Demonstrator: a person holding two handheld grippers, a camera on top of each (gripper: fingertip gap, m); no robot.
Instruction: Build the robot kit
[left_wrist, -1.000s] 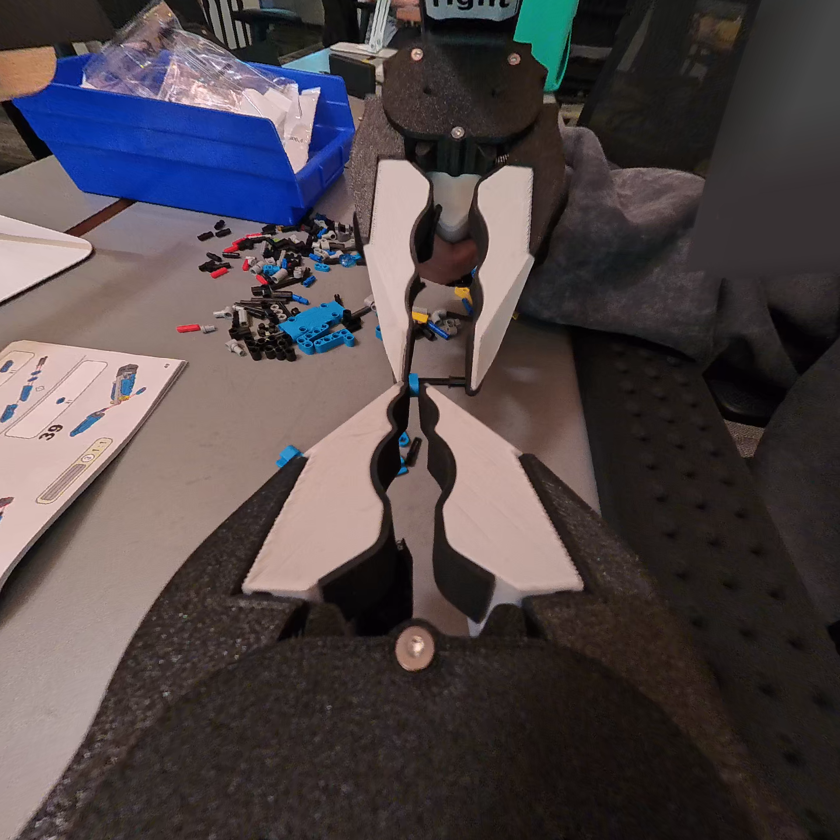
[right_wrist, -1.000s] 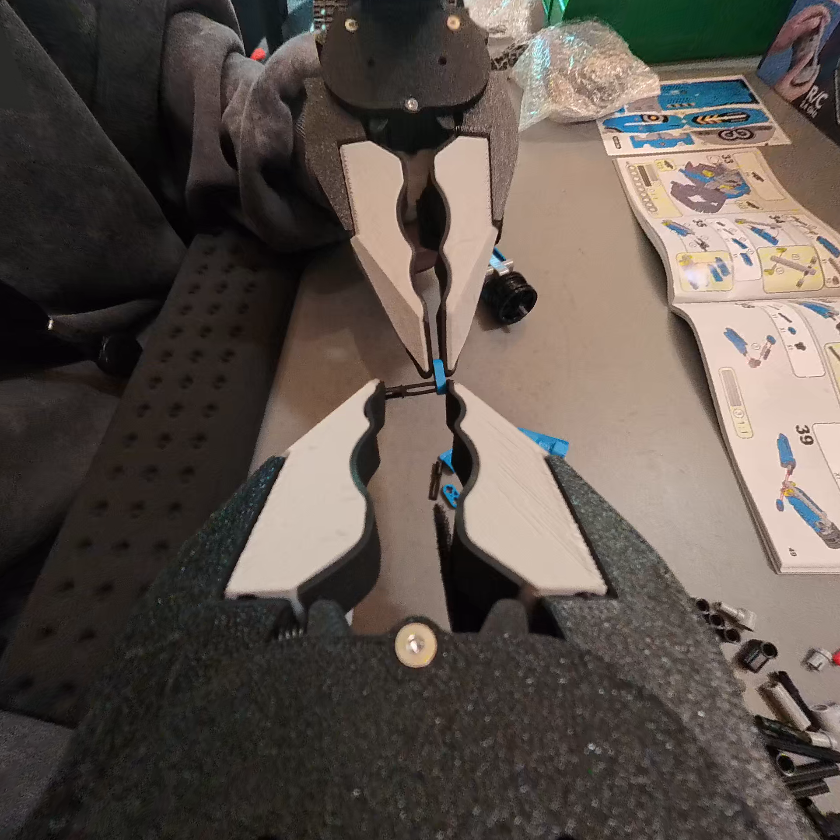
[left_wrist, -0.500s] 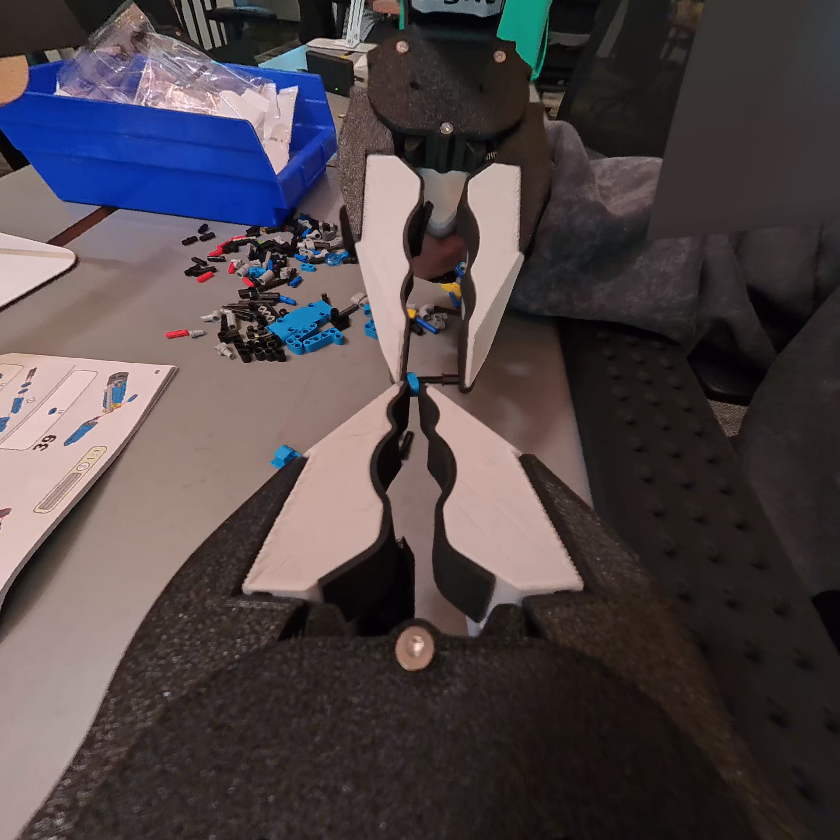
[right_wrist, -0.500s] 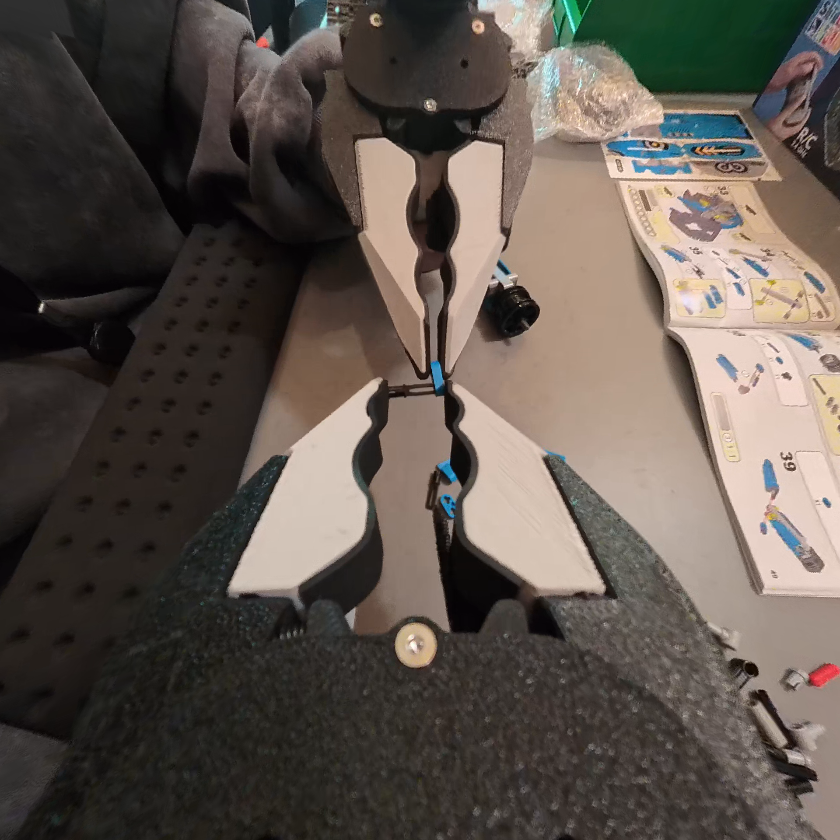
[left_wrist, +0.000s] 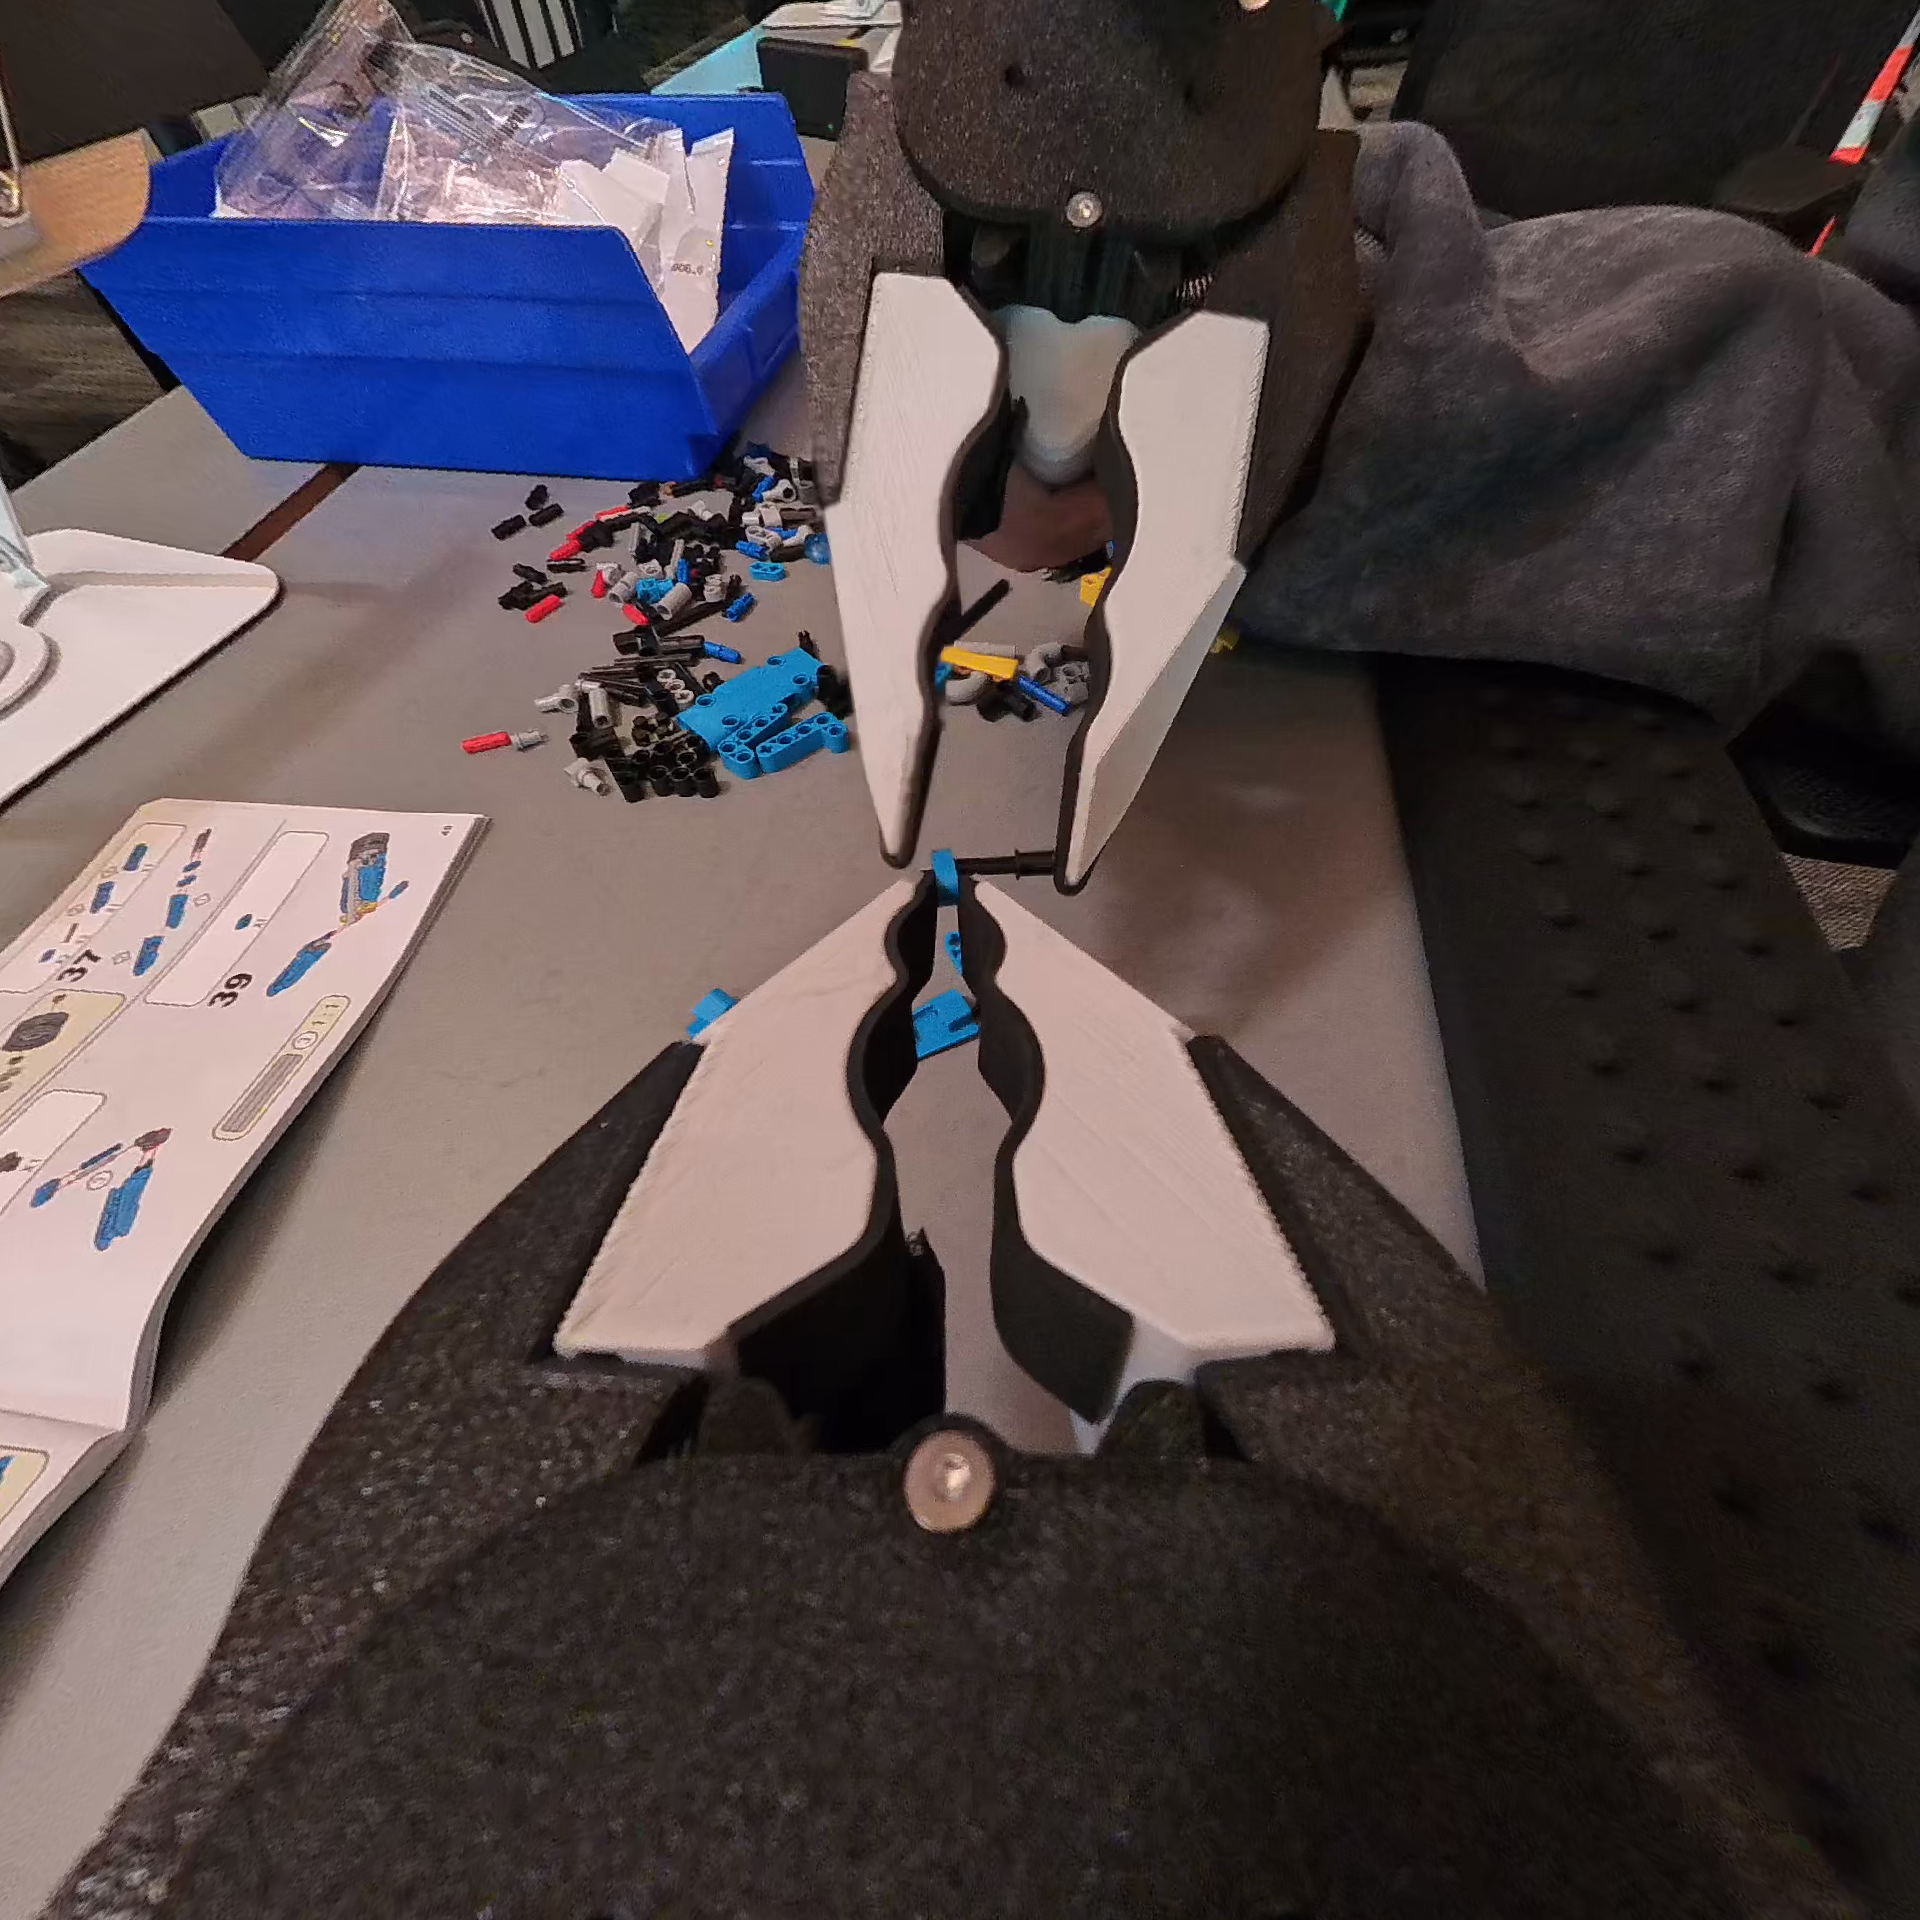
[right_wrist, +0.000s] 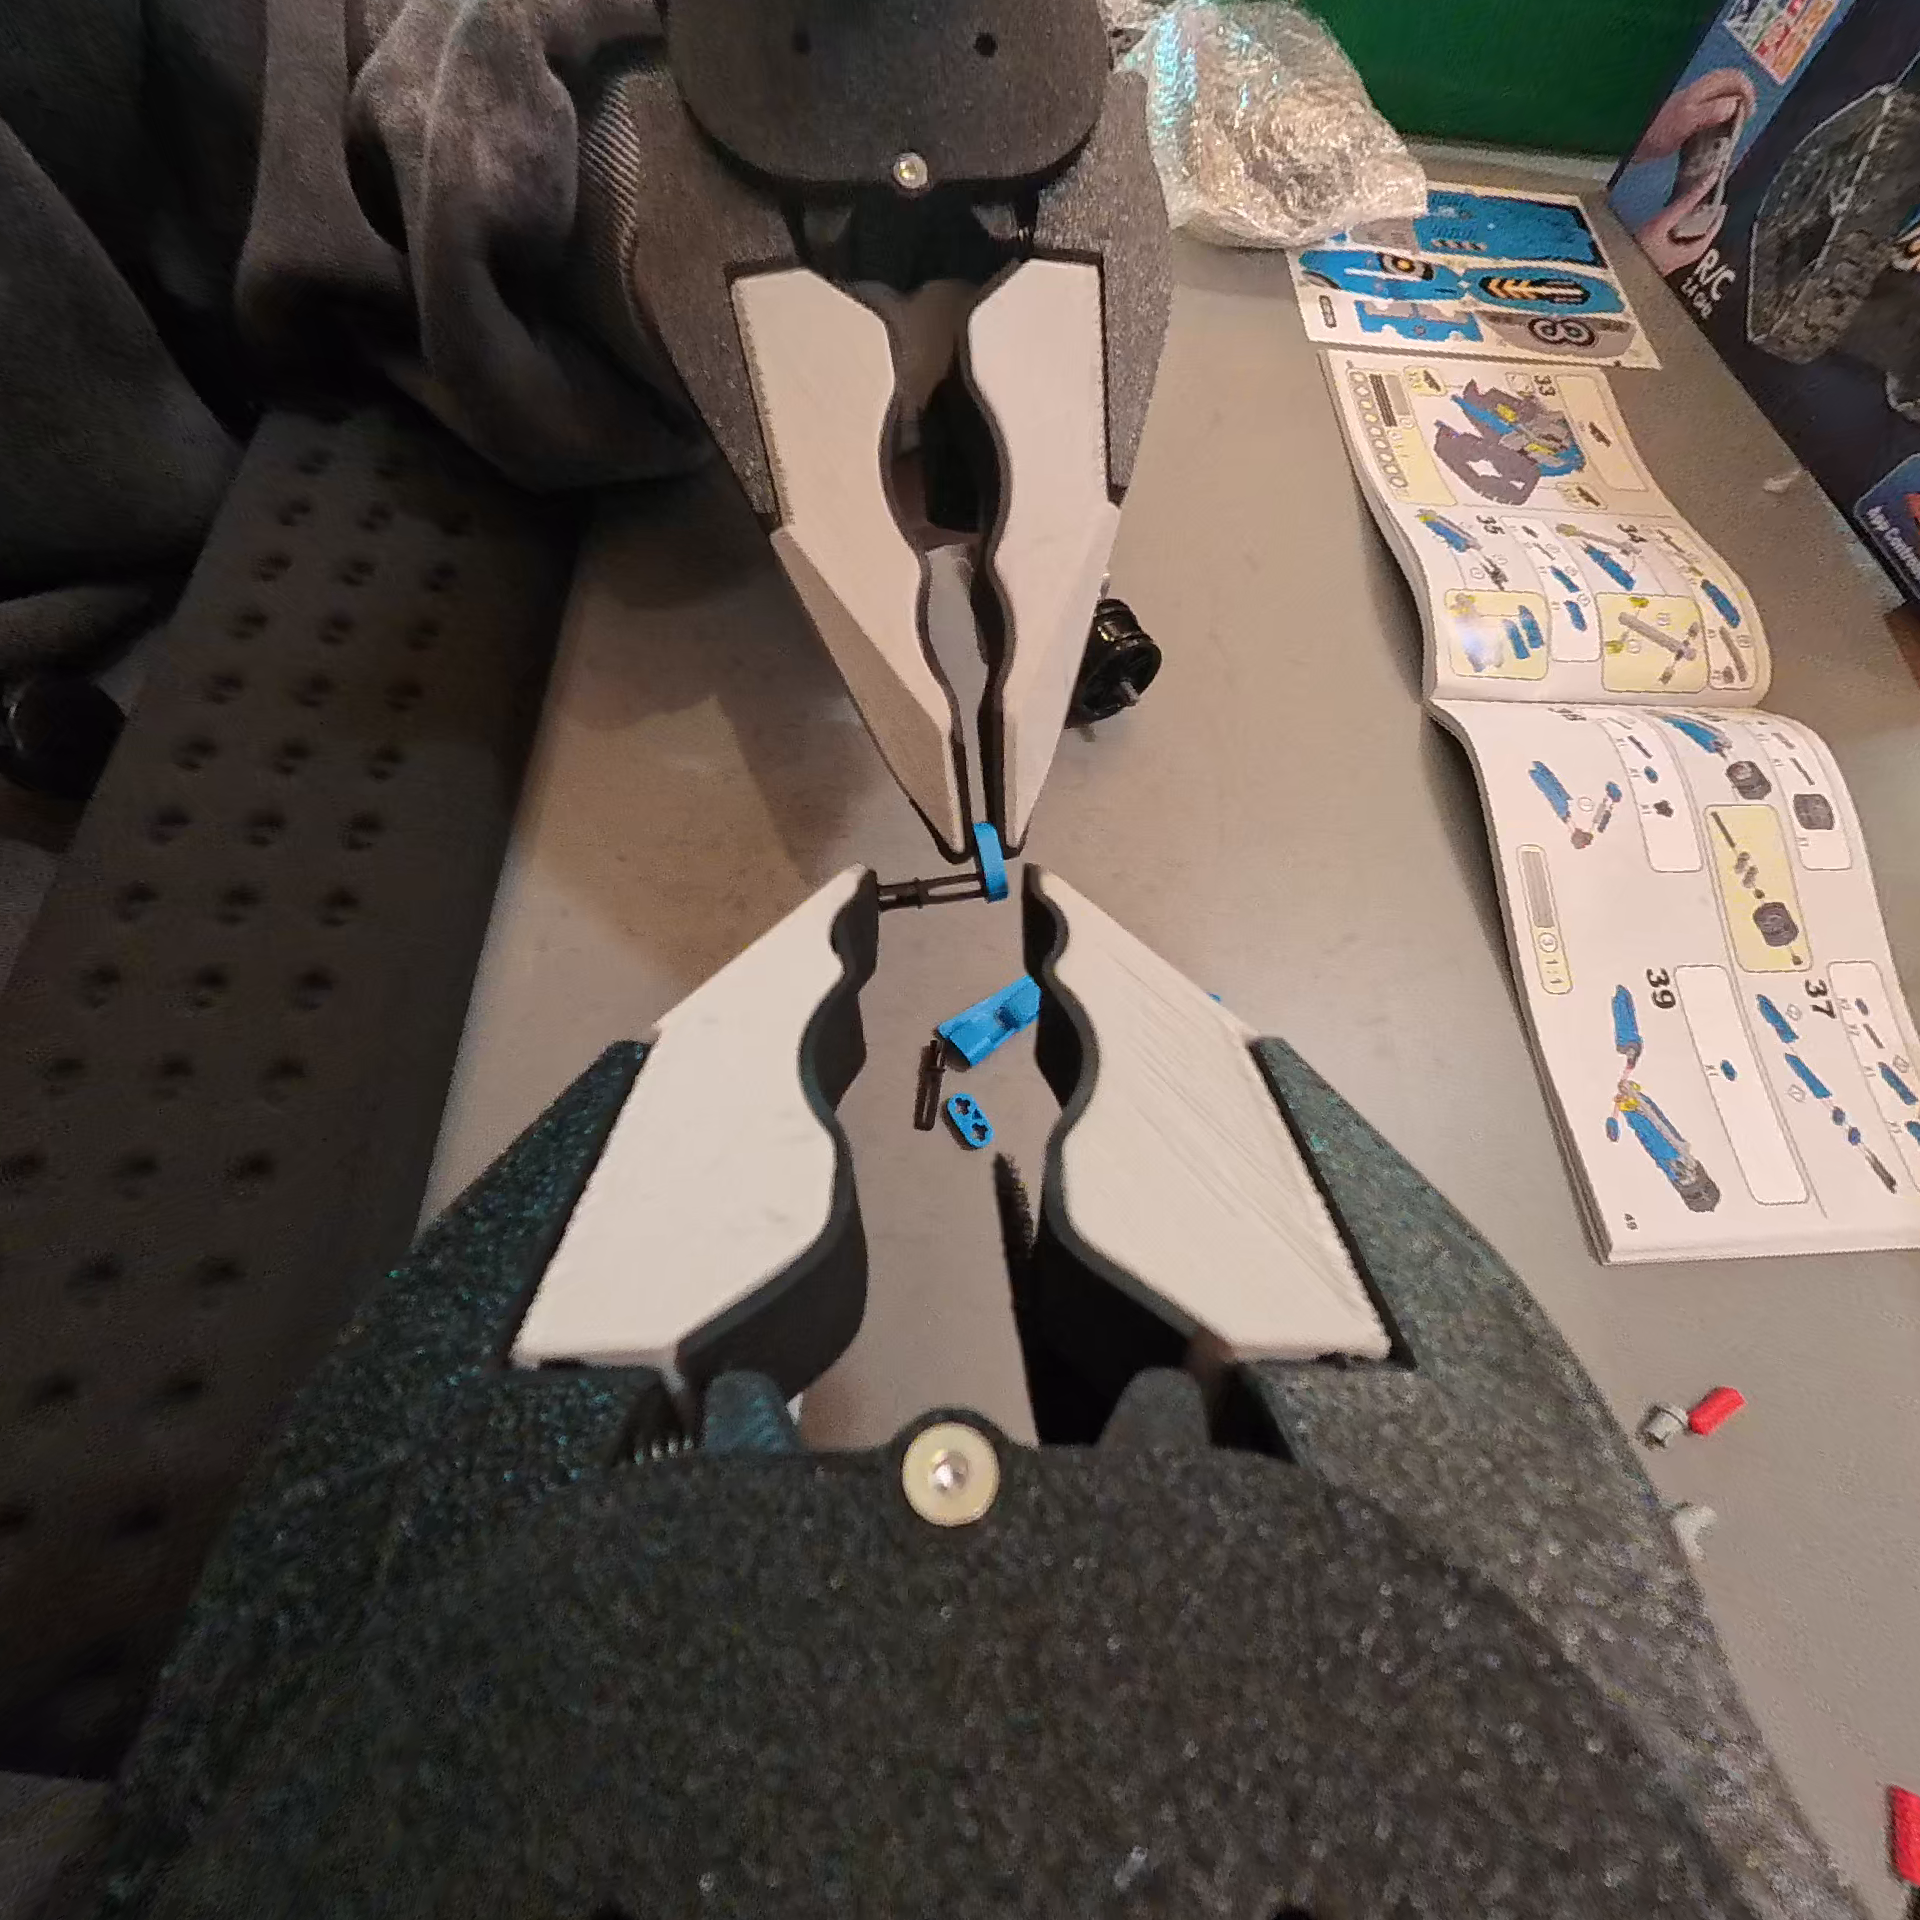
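My left gripper (left_wrist: 941, 889) is shut on a small blue connector (left_wrist: 943, 871), held above the grey table (left_wrist: 582, 1039). A thin black axle (left_wrist: 1006, 862) sticks sideways out of the connector. My right gripper (right_wrist: 948, 885) faces it tip to tip with its jaws apart, the axle (right_wrist: 925, 886) lying across the gap. The axle's free end touches one of its fingertips (right_wrist: 854, 883); a small gap shows between the connector (right_wrist: 990, 858) and the other fingertip. The left gripper also shows in the right wrist view (right_wrist: 982, 831), and the right gripper in the left wrist view (left_wrist: 987, 868).
Under the grippers lie two loose blue pieces (right_wrist: 989, 1023) and a black pin (right_wrist: 928, 1086). A pile of small parts (left_wrist: 675, 675) and a blue bin (left_wrist: 447, 312) stand behind. An open booklet (right_wrist: 1662, 883), a black wheel (right_wrist: 1117, 665), a grey cloth (left_wrist: 1558, 416) and a perforated black pad (right_wrist: 260, 831) are nearby. Left tips and right tips are each some 8 cm from the black pin (right_wrist: 928, 1086).
Both grippers have shifted slightly, still tip to tip. The right gripper's fingertip has come a little off the blue connector. The left gripper stays shut on the connector.
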